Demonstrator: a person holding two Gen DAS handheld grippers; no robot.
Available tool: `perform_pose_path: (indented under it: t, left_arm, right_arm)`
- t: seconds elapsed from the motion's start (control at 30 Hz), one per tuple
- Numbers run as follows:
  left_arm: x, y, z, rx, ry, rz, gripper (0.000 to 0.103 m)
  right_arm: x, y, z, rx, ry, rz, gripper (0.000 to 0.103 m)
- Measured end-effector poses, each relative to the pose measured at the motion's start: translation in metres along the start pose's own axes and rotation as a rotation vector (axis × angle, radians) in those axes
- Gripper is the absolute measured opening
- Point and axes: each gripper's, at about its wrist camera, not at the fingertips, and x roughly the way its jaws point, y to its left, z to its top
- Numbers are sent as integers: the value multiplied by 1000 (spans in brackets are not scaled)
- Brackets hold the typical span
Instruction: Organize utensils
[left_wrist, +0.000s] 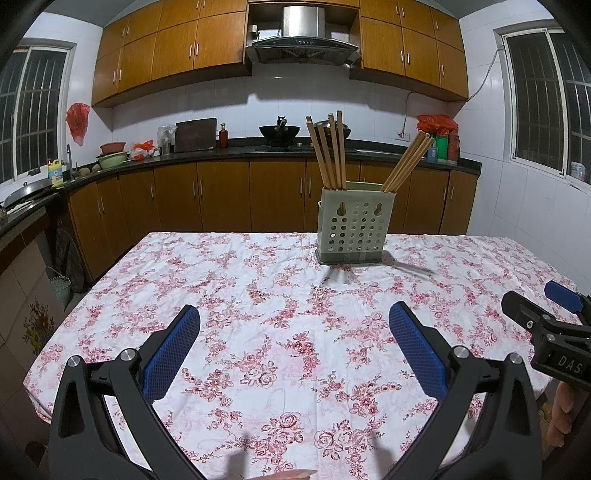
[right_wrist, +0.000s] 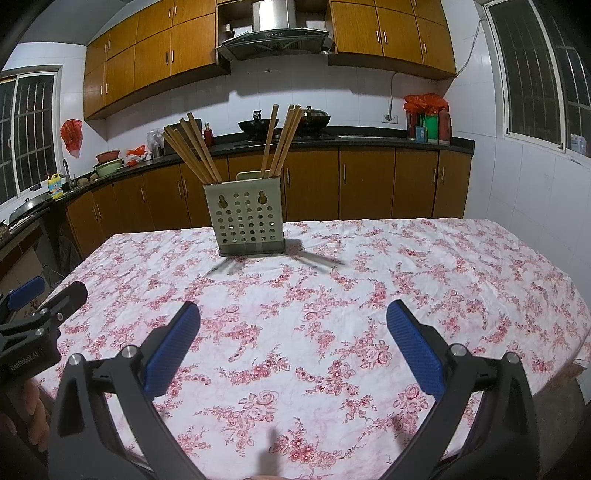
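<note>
- On the far half of the floral tablecloth (left_wrist: 280, 332) stands the perforated utensil holder (left_wrist: 352, 229), chopsticks (left_wrist: 328, 151) upright inside in two bunches.
- Left gripper (left_wrist: 293, 332) gapes empty above the cloth.
- Right gripper (right_wrist: 293, 332) likewise spread, empty.

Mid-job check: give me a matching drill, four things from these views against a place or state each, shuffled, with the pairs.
Things:
1. chopsticks
2. utensil holder
3. left tongs
4. wok

Place or state:
A. on the far counter, under the range hood
B. open and empty, above the floral tablecloth
C. standing in two leaning bunches
D. upright on the table, perforated front facing the cameras

Pairs: 1-C, 2-D, 3-B, 4-A
</note>
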Motion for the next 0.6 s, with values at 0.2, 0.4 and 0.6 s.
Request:
perform_pose_path:
  t: [0.2,0.4,0.6]
  left_arm:
    - [0,0,0,-1,1,0,101]
    - [0,0,0,0,1,-1,101]
    - [0,0,0,-2,1,0,101]
  right_arm:
    - [0,0,1,0,0,0,99]
    - [0,0,-1,1,1,0,99]
    - [0,0,0,1,1,0,99]
